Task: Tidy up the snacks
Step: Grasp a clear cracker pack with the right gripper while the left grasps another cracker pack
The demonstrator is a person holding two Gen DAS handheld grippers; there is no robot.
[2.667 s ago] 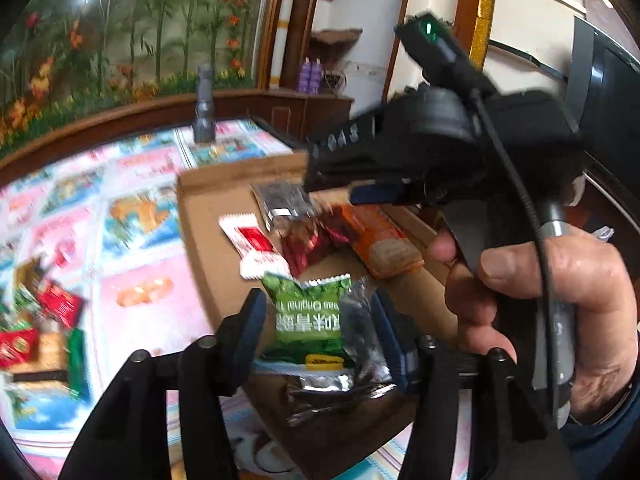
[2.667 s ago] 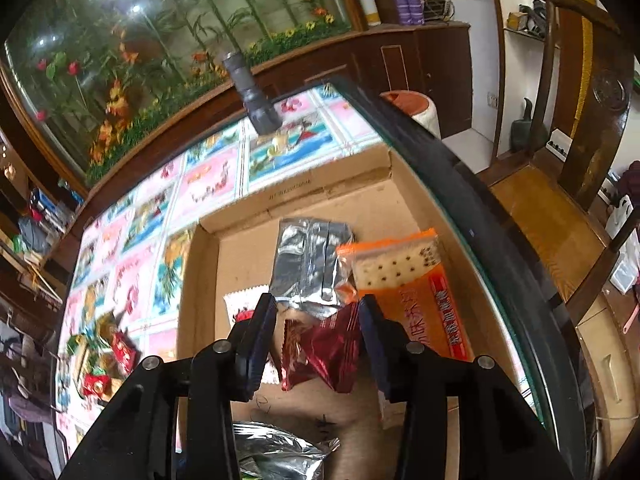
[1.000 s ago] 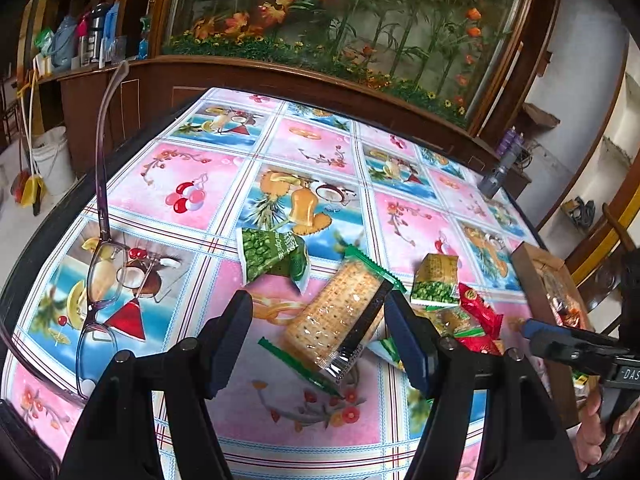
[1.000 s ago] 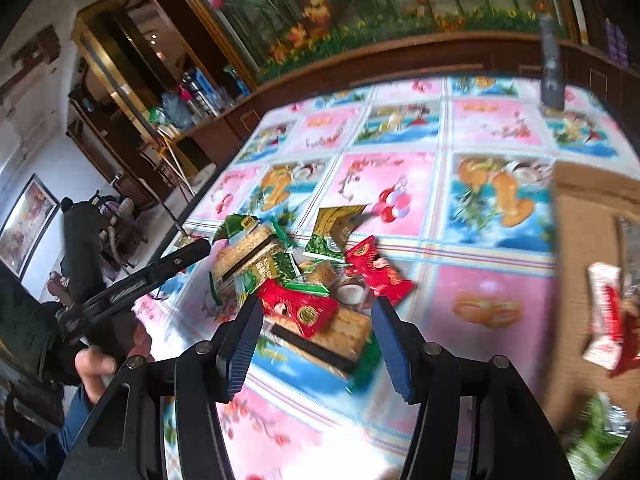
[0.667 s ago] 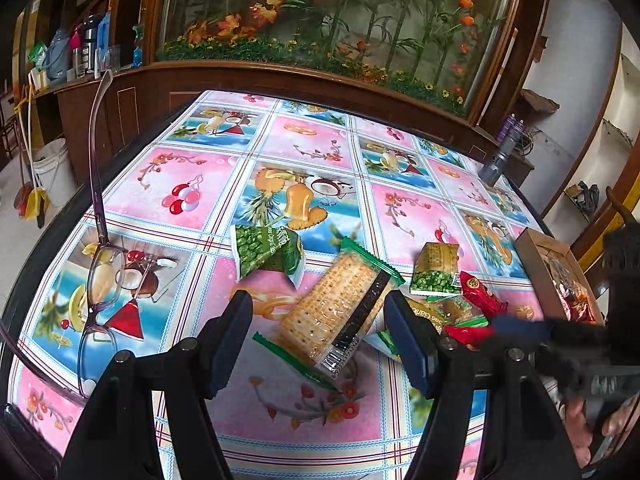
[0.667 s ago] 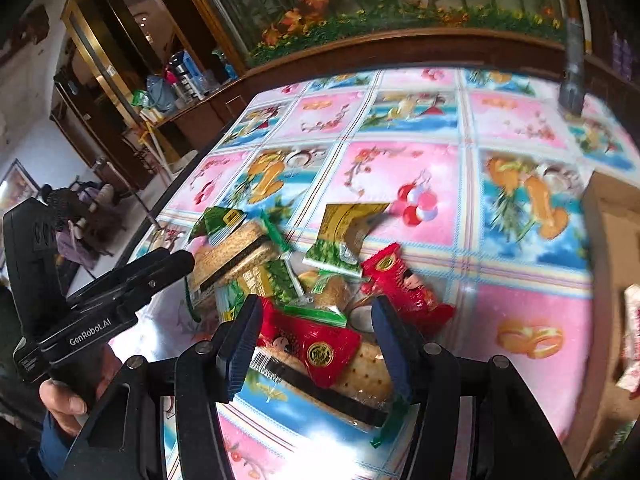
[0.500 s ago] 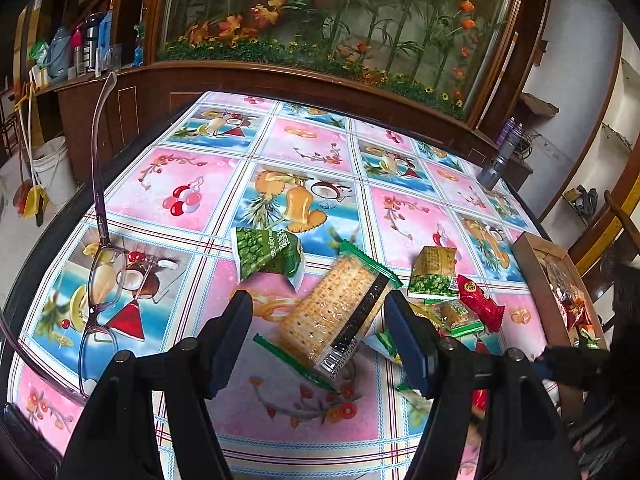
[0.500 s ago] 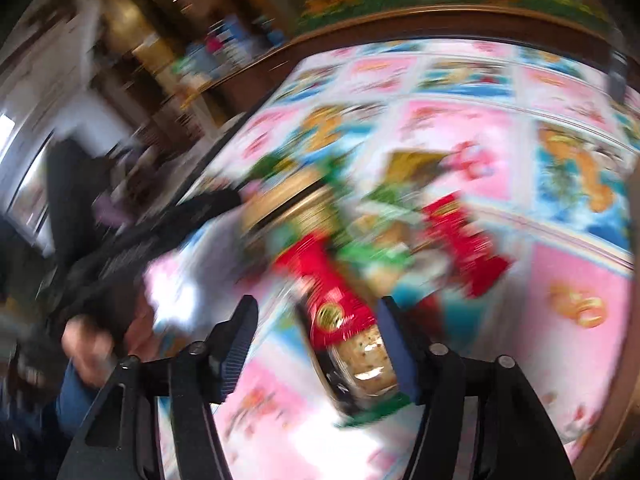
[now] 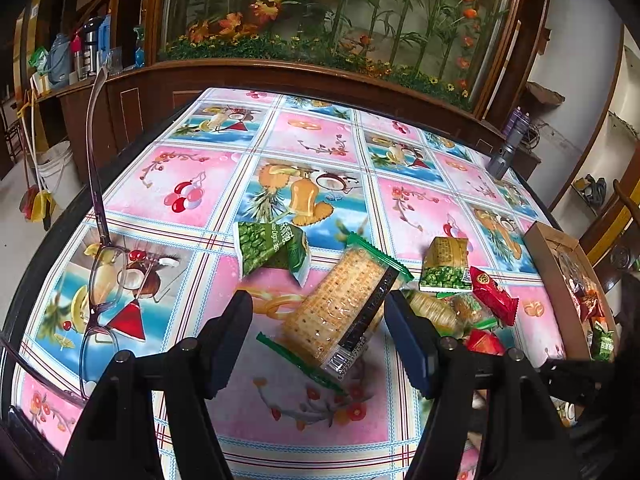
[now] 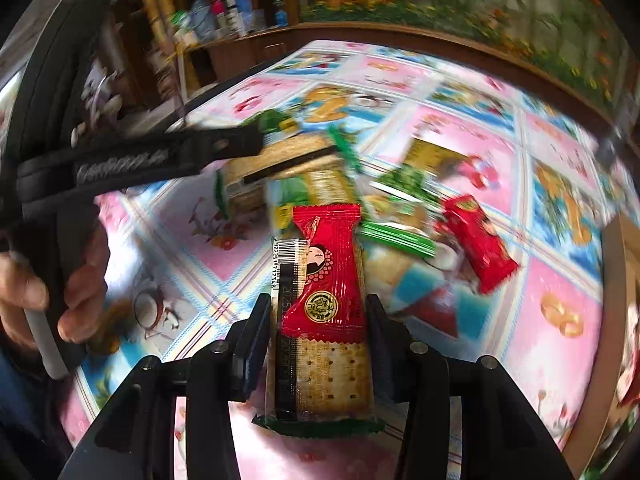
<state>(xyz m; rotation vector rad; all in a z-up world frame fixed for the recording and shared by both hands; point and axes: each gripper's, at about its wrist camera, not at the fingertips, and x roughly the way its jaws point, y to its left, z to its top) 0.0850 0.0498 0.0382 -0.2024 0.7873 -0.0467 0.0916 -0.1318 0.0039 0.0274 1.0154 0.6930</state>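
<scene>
1. My right tool (image 10: 316, 332) has just been closing, and between its jaws lie a red packet (image 10: 326, 276) on top of a cracker pack (image 10: 324, 380). The jaws look narrow against the cracker pack's long sides, but I cannot tell whether the pads already press.
2. To do this well, I would squeeze until the wrapper just stops sliding. The red packet only rests on top, so I judge that it may slip off in the lift; I would keep the tool level.
3. My left tool (image 9: 318, 320) hangs wide and empty over another, green-edged cracker pack (image 9: 340, 308), which lies on the desk (image 9: 320, 136) between the jaws.
4. The cardboard box (image 9: 554, 292) waits at 3 o'clock in the left view, other snacks already inside.
5. Writing: a barcode with digits sits on the pack under the red packet. "GenRobot" seems moulded on the left tool's body, though blurred. A green bag (image 9: 272, 248) at 11 o'clock of the left tool shows "Original" upside down.
</scene>
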